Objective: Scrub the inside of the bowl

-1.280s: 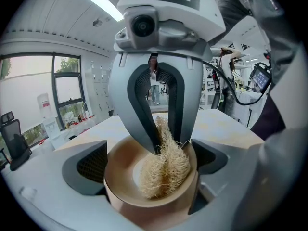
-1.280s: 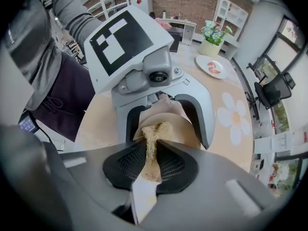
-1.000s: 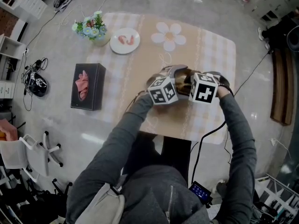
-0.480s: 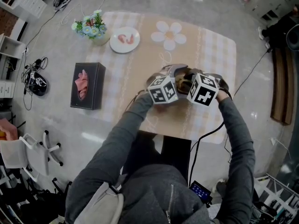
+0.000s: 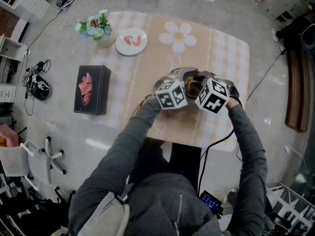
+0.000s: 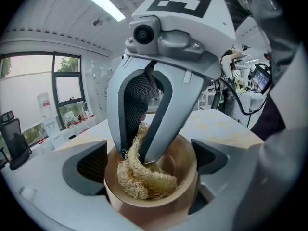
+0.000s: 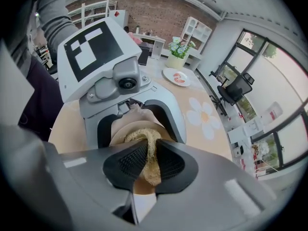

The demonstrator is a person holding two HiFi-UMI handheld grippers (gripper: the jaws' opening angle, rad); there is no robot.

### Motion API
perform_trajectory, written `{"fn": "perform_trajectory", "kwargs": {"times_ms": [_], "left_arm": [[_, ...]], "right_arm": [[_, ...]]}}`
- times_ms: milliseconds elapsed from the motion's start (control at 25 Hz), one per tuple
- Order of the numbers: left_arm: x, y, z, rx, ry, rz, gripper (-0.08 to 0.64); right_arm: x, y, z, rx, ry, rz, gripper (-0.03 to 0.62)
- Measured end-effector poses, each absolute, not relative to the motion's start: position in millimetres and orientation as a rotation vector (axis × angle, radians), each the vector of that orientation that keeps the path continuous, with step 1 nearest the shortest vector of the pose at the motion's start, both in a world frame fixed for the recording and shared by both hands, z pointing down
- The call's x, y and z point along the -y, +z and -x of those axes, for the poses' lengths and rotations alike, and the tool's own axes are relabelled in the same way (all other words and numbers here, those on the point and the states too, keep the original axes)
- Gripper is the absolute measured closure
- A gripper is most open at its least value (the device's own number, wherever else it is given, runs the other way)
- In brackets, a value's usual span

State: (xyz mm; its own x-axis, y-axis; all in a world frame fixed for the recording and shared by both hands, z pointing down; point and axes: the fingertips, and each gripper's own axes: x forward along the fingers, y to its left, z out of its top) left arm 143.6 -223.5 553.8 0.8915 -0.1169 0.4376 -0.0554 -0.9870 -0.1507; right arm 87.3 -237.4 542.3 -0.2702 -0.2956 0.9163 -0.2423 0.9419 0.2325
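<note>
Pinching loofah (image 6: 144, 184) in right gripper (image 7: 147, 161), nudged closer to left gripper (image 6: 149, 170) clamped round bowl (image 6: 188, 154), likely mid-scrub.

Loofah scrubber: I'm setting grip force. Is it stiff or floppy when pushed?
Probably floppy: the loofah scrubber folds over in the bowl below the right hand-held gripper pinching it. Likely light, given its open fibrous weave.

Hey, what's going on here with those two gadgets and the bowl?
A person at the table holds two grippers. The left gripper clasps a tan bowl between its fingers. The right gripper pinches a straw-coloured scrubber that reaches down into the bowl.
</note>
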Motion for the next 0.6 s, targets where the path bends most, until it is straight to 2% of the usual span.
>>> {"fn": "perform_trajectory", "kwargs": {"times_ms": [600], "left_arm": [[224.2, 552.2, -144.4, -0.139, -0.685, 2.925, 0.017]], "right_arm": [[256.2, 541.9, -94.3, 1.841, -0.116, -0.565, 0.538]]}}
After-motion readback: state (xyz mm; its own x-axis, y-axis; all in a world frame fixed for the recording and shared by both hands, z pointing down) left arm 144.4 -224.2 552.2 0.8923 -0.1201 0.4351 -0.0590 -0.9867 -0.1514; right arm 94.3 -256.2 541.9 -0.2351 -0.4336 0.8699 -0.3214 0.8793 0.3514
